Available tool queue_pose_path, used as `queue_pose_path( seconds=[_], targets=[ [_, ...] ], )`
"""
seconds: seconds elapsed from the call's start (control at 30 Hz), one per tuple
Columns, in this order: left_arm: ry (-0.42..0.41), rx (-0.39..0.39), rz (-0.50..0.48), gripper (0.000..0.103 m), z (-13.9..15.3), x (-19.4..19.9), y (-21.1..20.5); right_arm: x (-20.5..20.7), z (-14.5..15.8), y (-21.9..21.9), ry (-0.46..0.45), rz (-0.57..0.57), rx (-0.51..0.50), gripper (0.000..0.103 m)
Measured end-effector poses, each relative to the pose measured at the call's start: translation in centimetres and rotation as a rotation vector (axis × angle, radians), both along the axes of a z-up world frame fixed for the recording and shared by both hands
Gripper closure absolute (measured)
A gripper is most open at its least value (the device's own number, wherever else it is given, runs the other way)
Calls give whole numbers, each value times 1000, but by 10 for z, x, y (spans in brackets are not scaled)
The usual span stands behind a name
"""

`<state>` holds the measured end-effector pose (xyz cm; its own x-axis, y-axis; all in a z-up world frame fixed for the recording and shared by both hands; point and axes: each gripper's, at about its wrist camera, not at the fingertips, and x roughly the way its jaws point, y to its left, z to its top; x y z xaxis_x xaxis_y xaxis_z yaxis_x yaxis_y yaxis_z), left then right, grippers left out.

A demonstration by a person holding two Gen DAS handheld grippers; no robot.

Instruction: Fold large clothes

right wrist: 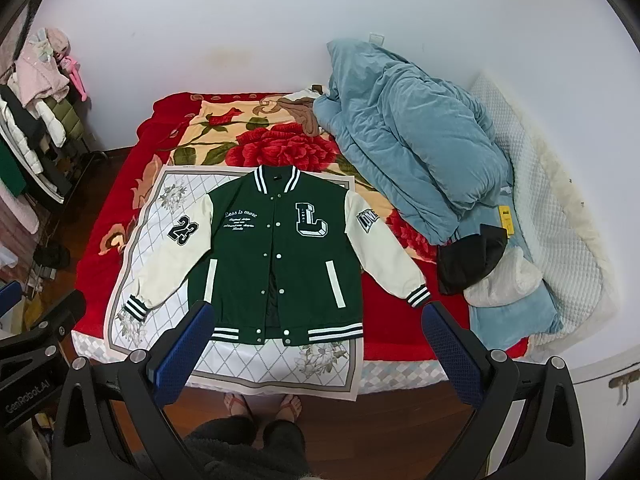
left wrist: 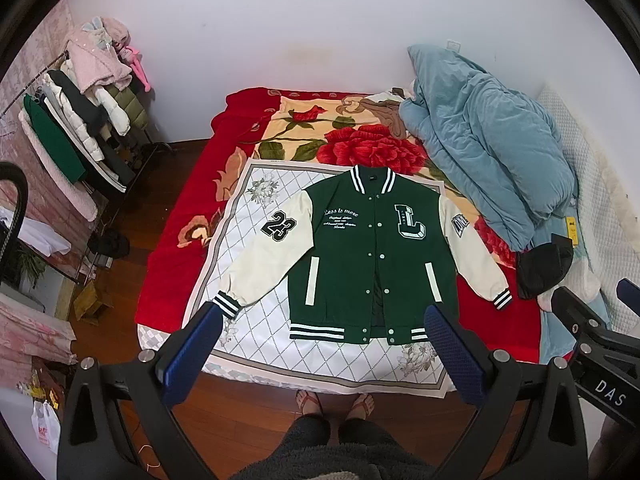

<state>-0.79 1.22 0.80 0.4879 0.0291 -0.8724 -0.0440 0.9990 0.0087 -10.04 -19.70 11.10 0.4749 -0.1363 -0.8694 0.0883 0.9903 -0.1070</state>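
While both grippers were held above the foot of the bed (left wrist: 172, 264), no cloth was gripped by either. The left gripper (left wrist: 324, 320) was seen with its blue-padded fingers (left wrist: 452, 348) spread wide apart, nothing between them. The right gripper (right wrist: 316, 318) was likewise recorded with fingers (right wrist: 450, 346) wide apart and holding nothing.

The jacket (left wrist: 368, 256), green-bodied with cream sleeves, was laid flat and face up on a white quilted mat (left wrist: 256, 320) spread over the red floral blanket (left wrist: 360, 144). Collar was pointed toward the far wall, striped hem toward the near bed edge. Both sleeves were spread outward and down; front snaps were partly undone near the hem. A "23" patch was noted on one sleeve, a large "L" on the chest.

A heaped blue duvet (left wrist: 488, 148) was noted beside the jacket, apart from it, and a dark cap (left wrist: 540, 272) just beside one cuff. A clothes rack (left wrist: 80, 128) was observed by the wall. Sandalled feet (left wrist: 336, 402) were seen on the wooden floor.
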Motion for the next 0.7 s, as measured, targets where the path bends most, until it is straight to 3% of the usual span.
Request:
queue_pose_path(
  seconds=[0.7],
  targets=[
    [-4,1,2,0,4,-4,5,-1,0,2,-1,-1,-3,0]
  ],
)
